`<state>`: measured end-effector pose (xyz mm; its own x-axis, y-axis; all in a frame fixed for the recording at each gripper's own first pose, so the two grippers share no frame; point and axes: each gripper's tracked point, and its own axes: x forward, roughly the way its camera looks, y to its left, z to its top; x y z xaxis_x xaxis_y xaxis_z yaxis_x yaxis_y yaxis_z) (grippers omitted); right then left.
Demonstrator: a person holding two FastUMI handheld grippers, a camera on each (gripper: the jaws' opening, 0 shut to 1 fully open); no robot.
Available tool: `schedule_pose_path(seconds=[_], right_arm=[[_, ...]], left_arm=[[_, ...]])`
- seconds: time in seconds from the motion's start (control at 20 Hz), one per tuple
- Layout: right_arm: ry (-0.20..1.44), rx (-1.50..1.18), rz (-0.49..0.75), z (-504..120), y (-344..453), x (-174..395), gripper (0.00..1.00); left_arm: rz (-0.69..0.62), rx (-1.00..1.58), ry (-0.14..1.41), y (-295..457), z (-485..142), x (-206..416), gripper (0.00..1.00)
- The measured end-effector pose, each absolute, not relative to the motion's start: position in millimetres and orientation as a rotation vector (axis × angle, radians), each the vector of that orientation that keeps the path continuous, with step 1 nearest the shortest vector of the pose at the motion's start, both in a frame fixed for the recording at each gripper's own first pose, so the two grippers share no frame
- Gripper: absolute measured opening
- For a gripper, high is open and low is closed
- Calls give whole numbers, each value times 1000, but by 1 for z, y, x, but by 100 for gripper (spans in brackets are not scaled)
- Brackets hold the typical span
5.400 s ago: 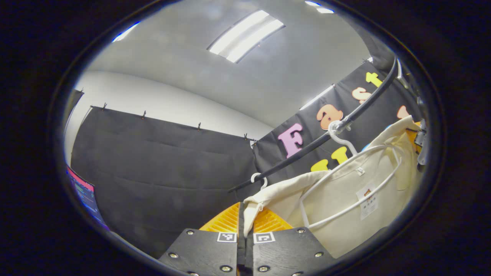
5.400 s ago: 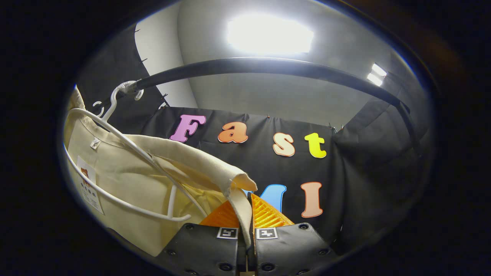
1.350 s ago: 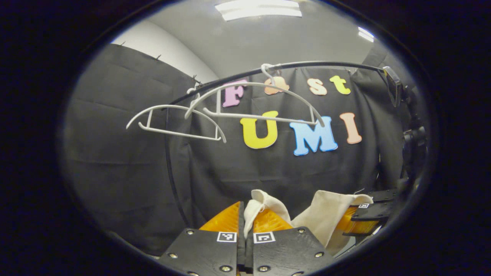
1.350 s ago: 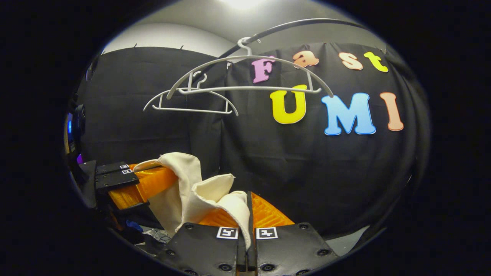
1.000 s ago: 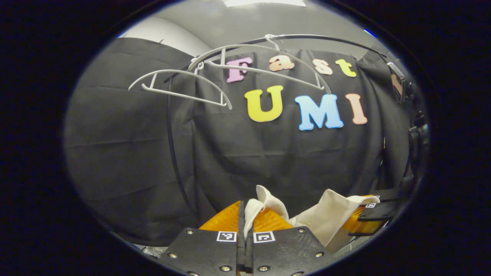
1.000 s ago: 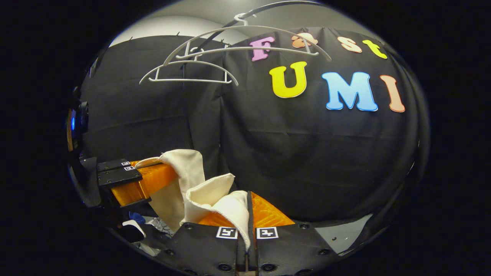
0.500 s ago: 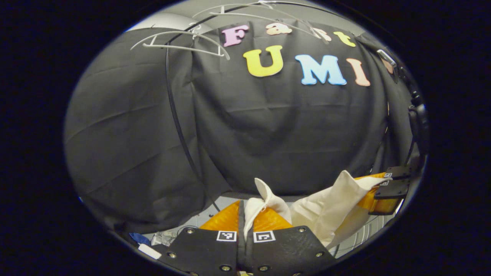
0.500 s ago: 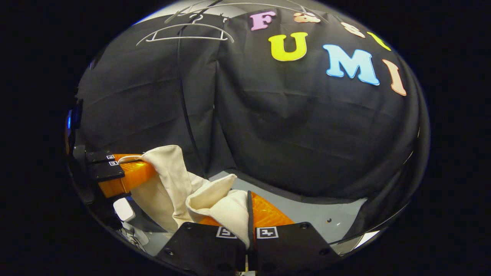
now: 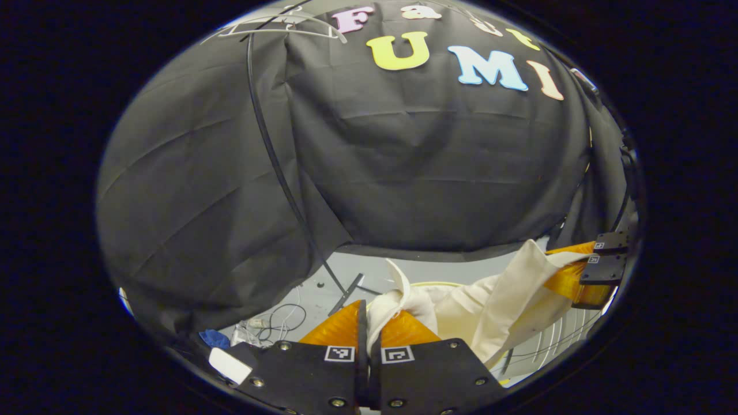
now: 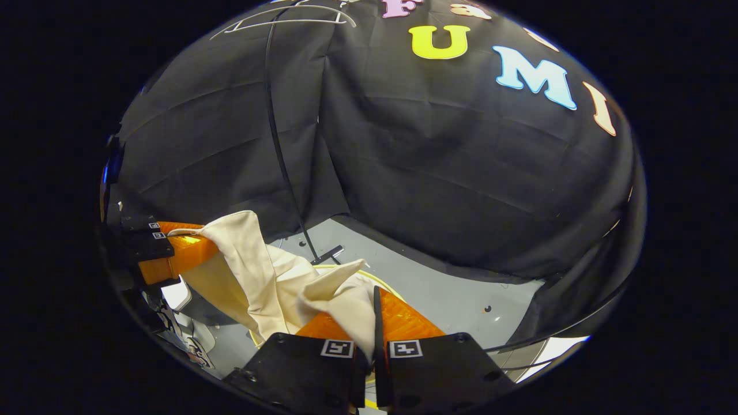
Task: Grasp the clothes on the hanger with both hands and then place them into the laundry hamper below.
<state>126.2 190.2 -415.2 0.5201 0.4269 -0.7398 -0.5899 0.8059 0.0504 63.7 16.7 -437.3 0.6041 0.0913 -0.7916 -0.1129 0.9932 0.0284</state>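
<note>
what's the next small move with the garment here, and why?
Probably keep lowering both together, then open. The left gripper and right gripper are each clamped on the cream garment, which hangs slack between them, and the hamper's pale rim shows just beneath the cloth.

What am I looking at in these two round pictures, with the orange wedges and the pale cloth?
No robot here: a person carries a two-finger tool in each hand, and a wide-angle camera rides on each. The orange wedges at the bottom are that tool's own fingers. In the left gripper view, the left tool pinches a cream garment; the right tool shows farther off, gripping its other end. The right gripper view shows the mirror case: the right tool is clamped on the cloth, the left tool beside it. Below lie a grey floor, some cables and a yellowish hamper rim. A white hanger hangs above.
</note>
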Motion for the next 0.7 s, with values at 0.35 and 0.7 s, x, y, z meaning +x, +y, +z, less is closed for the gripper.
schedule_pose_path(seconds=[0.35, 0.7], right_arm=[[817, -220, 574, -402, 177, 109, 69], [661, -152, 474, -329, 171, 109, 99]], left_arm=[[118, 5, 908, 32, -422, 49, 94], [109, 8, 741, 56, -338, 62, 94]])
